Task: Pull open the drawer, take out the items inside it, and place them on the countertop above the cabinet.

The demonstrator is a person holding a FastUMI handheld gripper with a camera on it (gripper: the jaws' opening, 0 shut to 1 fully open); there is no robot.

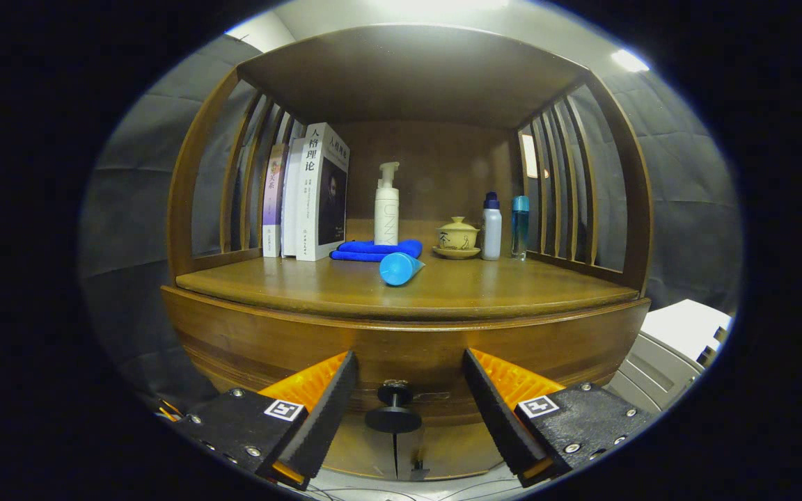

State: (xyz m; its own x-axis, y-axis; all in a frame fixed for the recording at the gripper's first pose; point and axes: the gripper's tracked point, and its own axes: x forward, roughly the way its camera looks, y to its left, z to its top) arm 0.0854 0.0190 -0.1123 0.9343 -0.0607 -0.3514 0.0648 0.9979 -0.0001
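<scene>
Wooden cabinet (401, 348) fills the gripper view, its drawer (269, 348) shut flush under the countertop (484, 289). The gripper (401, 407) has its fingers spread wide, one on each side of the drawer's dark knob (393, 410), neither touching it. Whatever lies inside the drawer is hidden.

On the countertop, a blue tube (399, 268) lies near the middle of the front edge, a blue cloth (375, 250) just behind it, a pump bottle (386, 205) behind that. Books (307, 198) stand at the back-left corner; a lidded cup (457, 238) and two bottles (504, 227) stand toward the back-right.

This fits either a drawer about to be pulled or one pushed back after emptying; the tube and cloth may or may not have come from it.

If the knob is to be gripped, the fingers should close squarely on its stem behind the round head, centred so it cannot slip sideways. A straight, level pull would suit, as a slanted one could jam the drawer in its runners.
</scene>
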